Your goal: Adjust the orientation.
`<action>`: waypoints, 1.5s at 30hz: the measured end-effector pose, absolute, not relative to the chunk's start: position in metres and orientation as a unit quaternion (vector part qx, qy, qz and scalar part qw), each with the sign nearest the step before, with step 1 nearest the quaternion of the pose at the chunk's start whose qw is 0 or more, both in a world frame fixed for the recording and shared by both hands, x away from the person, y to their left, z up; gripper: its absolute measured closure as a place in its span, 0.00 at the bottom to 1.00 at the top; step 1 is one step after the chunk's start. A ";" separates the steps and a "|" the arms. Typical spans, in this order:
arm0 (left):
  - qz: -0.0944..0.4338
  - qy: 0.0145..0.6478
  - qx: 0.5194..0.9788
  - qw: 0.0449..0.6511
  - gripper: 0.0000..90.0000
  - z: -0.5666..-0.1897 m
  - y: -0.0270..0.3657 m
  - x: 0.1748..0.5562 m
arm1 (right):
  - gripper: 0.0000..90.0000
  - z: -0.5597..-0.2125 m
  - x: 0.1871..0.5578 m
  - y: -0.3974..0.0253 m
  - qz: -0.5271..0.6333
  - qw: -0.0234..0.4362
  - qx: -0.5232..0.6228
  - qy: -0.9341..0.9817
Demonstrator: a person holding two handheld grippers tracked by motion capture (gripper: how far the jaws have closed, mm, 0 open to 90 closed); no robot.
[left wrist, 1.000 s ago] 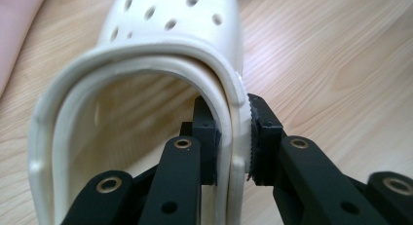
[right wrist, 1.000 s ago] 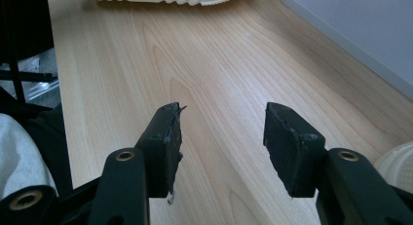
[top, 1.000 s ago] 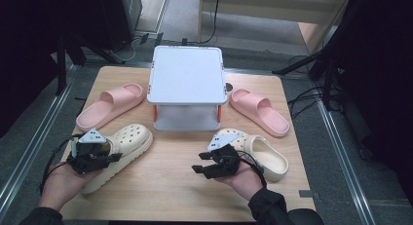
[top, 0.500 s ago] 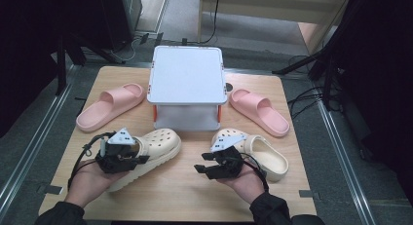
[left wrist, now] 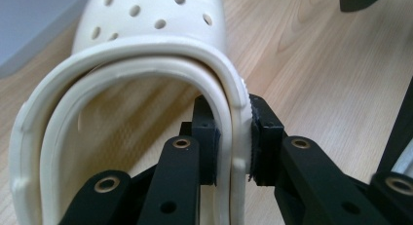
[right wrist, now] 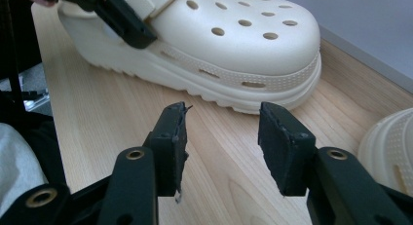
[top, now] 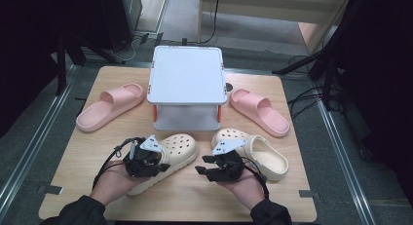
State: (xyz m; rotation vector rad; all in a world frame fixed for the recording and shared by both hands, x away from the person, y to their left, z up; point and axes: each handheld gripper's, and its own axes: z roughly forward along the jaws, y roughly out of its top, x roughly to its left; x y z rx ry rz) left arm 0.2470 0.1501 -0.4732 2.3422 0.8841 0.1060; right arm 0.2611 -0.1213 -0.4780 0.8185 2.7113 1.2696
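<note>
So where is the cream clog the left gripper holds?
In the high view the cream clog lies front left, toe near the white stand, its side wall clamped by the left gripper.

In the lower left of the high view, the left gripper [top: 146,161] sits in an upturned left hand [top: 114,178], its jaws pinched nearly shut. At lower centre, the right gripper [top: 207,167] rests on the right hand [top: 241,183], jaws parted and pointing left.
</note>
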 end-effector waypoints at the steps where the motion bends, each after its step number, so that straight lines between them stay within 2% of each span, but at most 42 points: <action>1: 0.039 0.334 0.889 0.312 0.85 -0.474 0.150 0.247 | 0.60 -0.478 0.261 -0.121 0.409 0.019 0.264 0.873; 8: 0.034 0.328 0.885 0.329 0.70 -0.467 0.158 0.243 | 0.65 -0.482 0.262 -0.112 0.422 0.027 0.261 0.868; 10: 0.033 0.331 0.878 0.344 0.69 -0.457 0.169 0.239 | 0.67 -0.483 0.263 -0.110 0.423 0.027 0.264 0.866; 17: 0.039 0.341 0.868 0.359 0.85 -0.442 0.199 0.237 | 0.83 -0.488 0.263 -0.101 0.417 0.014 0.275 0.866; 23: 0.048 0.400 0.853 0.332 0.92 -0.462 0.230 0.255 | 0.95 -0.494 0.264 -0.087 0.414 0.001 0.282 0.865; 27: 0.054 0.421 0.849 0.315 0.93 -0.478 0.237 0.264 | 0.96 -0.501 0.264 -0.074 0.412 -0.014 0.280 0.867; 32: 0.038 0.438 0.846 0.303 0.95 -0.489 0.238 0.270 | 0.96 -0.506 0.267 -0.064 0.405 -0.008 0.276 0.872; 45: 0.007 0.447 0.837 0.316 0.99 -0.494 0.239 0.252 | 0.97 -0.506 0.283 -0.061 0.390 -0.001 0.277 0.878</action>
